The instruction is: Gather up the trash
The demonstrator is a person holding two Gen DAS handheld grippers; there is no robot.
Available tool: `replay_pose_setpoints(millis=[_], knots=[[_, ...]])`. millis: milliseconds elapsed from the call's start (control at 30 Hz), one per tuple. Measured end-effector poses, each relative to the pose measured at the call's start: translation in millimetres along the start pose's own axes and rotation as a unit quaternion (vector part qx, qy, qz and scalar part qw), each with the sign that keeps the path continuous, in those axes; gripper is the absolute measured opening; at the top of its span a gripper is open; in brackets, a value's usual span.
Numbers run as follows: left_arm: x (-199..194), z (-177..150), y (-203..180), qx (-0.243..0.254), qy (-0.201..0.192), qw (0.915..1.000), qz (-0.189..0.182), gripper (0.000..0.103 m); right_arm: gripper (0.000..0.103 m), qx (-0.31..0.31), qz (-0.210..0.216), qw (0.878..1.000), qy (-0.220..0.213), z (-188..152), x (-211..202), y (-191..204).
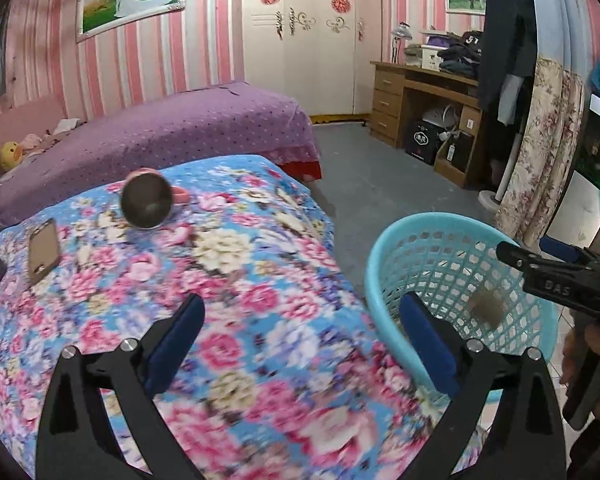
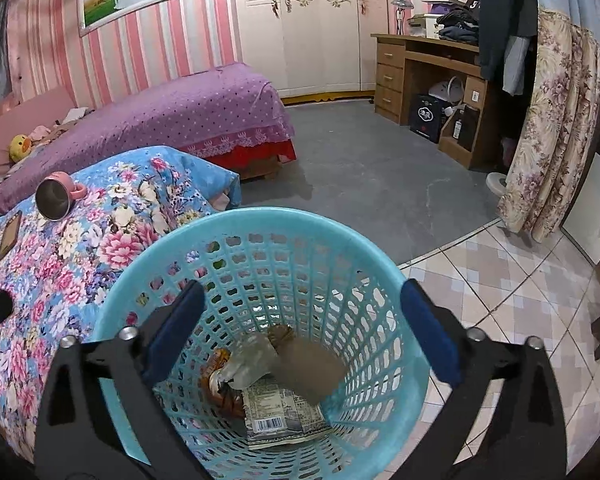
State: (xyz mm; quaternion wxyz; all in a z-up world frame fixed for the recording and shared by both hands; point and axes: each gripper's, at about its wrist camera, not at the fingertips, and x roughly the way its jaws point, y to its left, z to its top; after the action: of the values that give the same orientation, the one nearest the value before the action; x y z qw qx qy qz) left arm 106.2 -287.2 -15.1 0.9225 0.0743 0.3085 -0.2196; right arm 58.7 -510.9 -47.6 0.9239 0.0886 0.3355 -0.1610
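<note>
Left wrist view first: the left gripper [image 1: 300,316] is spread wide with nothing between its blue pads, hanging over the floral-covered worktop [image 1: 228,280]. The turquoise basket [image 1: 384,280] stands just beside the worktop's right edge, mouth facing up, and one blue pad overlaps its rim in this view. Inside the basket, against the mesh wall, there's a blurred brownish piece [image 1: 487,307]; can't tell its shape or which way it runs. The right gripper [image 1: 540,256] pokes in from the right above the basket's rim. Far from the basket, toward the back of the worktop, a pink mug [image 1: 150,200] lies on its side with its mouth toward the camera, and a phone [image 1: 43,250] lies flat further left. Beyond the worktop's far edge is open grey floor [image 1: 380,168].

Right wrist view: the right gripper [image 2: 302,312] is also wide apart, gripping nothing, looking straight down into the basket [image 2: 112,308]. At the bottom lie a printed wrapper [image 2: 284,416] flat with its barcode up, a brown paper piece [image 2: 306,368] blurred, long axis slanting from upper left to lower right, a clear crumpled wrapper [image 2: 248,360] and an orange packet [image 2: 218,384]. Right of the basket is bare tiled floor [image 2: 512,292].
</note>
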Motion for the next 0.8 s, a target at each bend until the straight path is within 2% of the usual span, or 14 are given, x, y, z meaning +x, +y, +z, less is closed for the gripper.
replay_pose_setpoints(millis=[133, 267, 433, 533, 667, 800], knots=[[-23.2, -7.6, 20.6, -0.012, -0.009, 0.9998, 0.011, 0.096, 0.099, 0.003, 0.012, 1.000, 0.007, -0.3, -7.3, 9.8], [-50.5, -17.3, 46.1, -0.031, -0.012, 0.9993, 0.019, 0.097, 0.099, -0.003, 0.011, 1.000, -0.020, 3.9, -36.3, 28.0], [-93.1, -35.4, 80.6, -0.032, -0.027, 0.9979, 0.049, 0.099, 0.099, -0.021, 0.033, 0.998, -0.054, 9.0, -75.7, 71.8], [-110.6, -43.2, 101.4, -0.046, -0.029, 0.9965, 0.063, 0.099, 0.099, -0.029, 0.044, 0.996, -0.074, 2.9, -101.3, 99.8], [-142.0, -52.7, 131.0, -0.067, -0.051, 0.9929, 0.084, 0.099, 0.099, -0.027, 0.076, 0.993, -0.086, -11.0, -129.6, 135.3], [-167.9, -65.5, 148.4, -0.076, -0.071, 0.9884, 0.110, 0.099, 0.099, -0.060, 0.094, 0.989, -0.094, -35.5, -152.6, 177.5]])
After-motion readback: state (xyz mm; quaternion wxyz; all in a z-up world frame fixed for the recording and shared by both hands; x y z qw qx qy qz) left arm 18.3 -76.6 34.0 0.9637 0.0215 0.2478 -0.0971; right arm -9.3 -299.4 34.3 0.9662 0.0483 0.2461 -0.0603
